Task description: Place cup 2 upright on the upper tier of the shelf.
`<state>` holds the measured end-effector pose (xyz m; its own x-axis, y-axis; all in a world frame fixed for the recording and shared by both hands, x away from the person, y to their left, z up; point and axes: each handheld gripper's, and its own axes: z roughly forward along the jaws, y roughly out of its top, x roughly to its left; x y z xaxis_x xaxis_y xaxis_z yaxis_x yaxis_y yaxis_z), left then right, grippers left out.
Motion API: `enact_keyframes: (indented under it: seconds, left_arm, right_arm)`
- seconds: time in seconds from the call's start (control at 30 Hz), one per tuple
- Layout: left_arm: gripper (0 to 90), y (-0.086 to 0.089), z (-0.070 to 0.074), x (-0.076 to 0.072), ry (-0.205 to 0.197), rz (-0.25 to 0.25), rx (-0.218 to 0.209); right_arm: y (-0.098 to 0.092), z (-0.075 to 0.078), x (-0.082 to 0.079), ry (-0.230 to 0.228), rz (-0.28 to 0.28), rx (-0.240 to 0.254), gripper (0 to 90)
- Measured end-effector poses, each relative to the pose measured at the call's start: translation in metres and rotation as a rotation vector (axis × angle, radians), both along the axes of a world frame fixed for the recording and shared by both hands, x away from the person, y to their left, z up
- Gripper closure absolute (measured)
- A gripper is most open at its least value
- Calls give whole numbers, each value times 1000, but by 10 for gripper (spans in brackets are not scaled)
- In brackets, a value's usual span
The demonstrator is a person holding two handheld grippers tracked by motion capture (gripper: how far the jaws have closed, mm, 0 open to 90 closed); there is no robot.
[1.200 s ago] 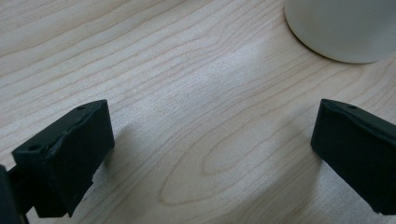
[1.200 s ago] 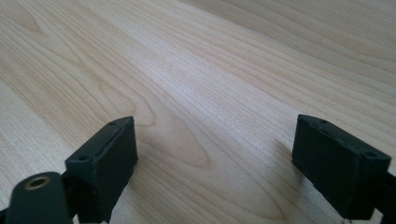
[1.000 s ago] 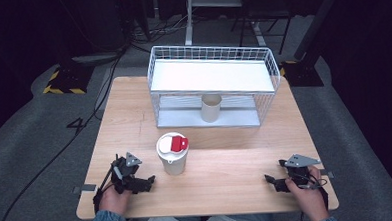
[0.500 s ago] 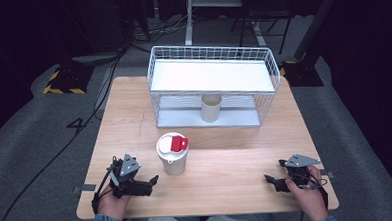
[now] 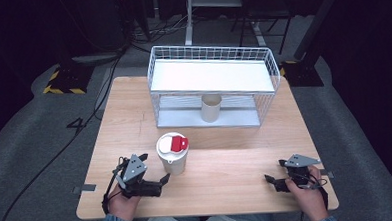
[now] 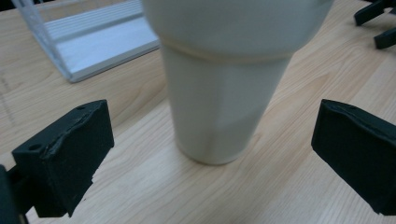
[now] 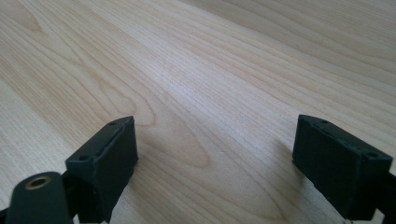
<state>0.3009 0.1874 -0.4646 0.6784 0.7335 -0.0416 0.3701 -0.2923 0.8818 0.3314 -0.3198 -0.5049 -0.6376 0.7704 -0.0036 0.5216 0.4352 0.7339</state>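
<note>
Two black handheld grippers sit near the table's front edge — the left gripper [image 5: 156,181], jaws spread wide, just beside one cream tapered cup with a white-and-red lid [image 5: 172,151]; the right gripper [image 5: 273,178], jaws also apart, over bare light wooden table [image 5: 226,164]. Farther back — one white wire rack [image 5: 213,84] shelters a second, lidless cream cup [image 5: 211,107].

A light wooden bench [image 5: 247,173] sits lit in the middle of a dark room. Grey carpet floor [image 5: 30,147] spreads all around it. Black cables [image 5: 91,107] snake across the floor at left, past a yellow-and-black striped block [image 5: 60,81]. White desk legs [image 5: 187,18] stand behind, in shadow.
</note>
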Motion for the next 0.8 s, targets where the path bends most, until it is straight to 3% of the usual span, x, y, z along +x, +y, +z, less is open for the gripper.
enact_keyframes:
  seconds: [0.1, 0.23, 0.33, 0.5, 0.57, 0.63, 0.8]
  left_arm:
    - [0, -4, -2, 6, -5, -23, -63]
    - [0, -7, -5, 13, 1, -56, -109]
    - [0, -11, -7, 15, -28, -58, -132]
    - [0, -22, -11, 22, -62, -22, -106]
    - [0, -28, -14, 27, -48, 11, -62]
    - [2, -31, -17, 32, -25, 8, -57]
    - [0, -33, -21, 37, -8, -7, -107]
  right_arm:
    - [0, 0, 0, 0, 0, -1, 140]
    - [0, 0, 0, 0, 0, 0, 140]
    - [0, 0, 0, 0, 0, 0, 140]
    - [0, 0, 0, 0, 0, 0, 140]
    - [0, 0, 0, 0, 1, -1, 140]
    - [0, 0, 0, 0, 1, -1, 140]
    - [0, 0, 0, 0, 1, 0, 140]
